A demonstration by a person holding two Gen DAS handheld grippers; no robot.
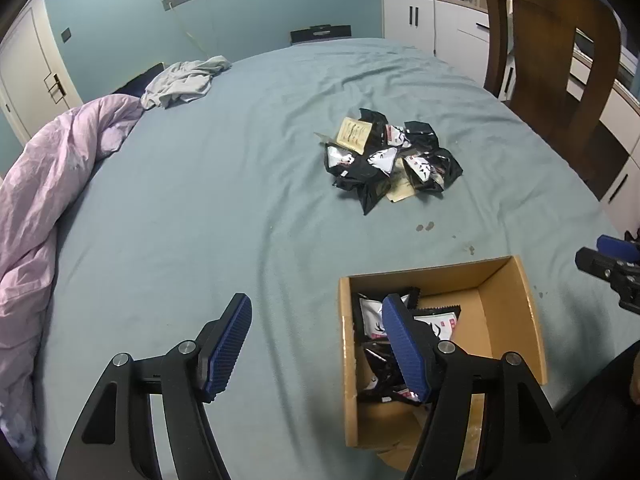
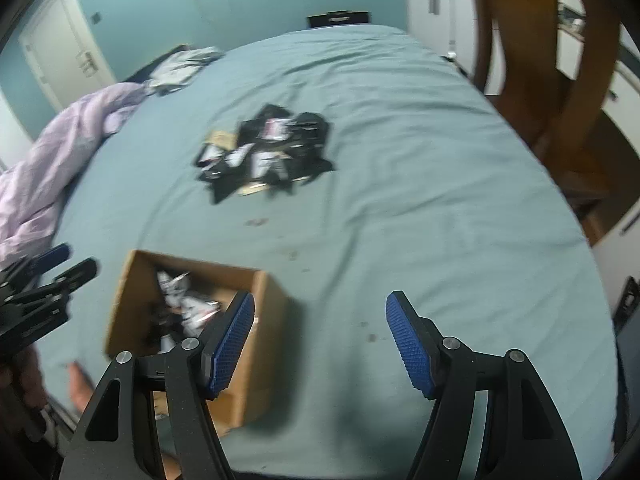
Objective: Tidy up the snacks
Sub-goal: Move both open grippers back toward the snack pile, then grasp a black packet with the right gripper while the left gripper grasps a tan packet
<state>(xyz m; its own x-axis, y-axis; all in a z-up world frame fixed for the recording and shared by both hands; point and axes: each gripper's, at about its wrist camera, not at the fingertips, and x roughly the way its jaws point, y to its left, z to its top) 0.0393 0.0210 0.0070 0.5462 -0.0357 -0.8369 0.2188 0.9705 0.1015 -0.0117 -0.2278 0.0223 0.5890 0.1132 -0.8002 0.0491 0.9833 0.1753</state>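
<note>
A pile of black, white and tan snack packets [image 1: 390, 158] lies mid-bed; it shows blurred in the right wrist view [image 2: 264, 156]. An open cardboard box [image 1: 512, 300] at the near edge holds several packets [image 1: 374, 316]; the box also shows in the right wrist view [image 2: 132, 292]. My left gripper [image 1: 318, 344] is open and empty, its right finger over the box's left side. My right gripper [image 2: 320, 344] is open and empty, above the sheet to the right of the box. Each gripper shows at the edge of the other's view.
A pink duvet [image 1: 44, 184] is bunched along the left side of the blue-grey bed sheet [image 1: 224, 184]. A grey garment [image 1: 184, 80] lies at the far left. A brown wooden chair [image 1: 560, 60] and white cabinets [image 1: 432, 20] stand to the right.
</note>
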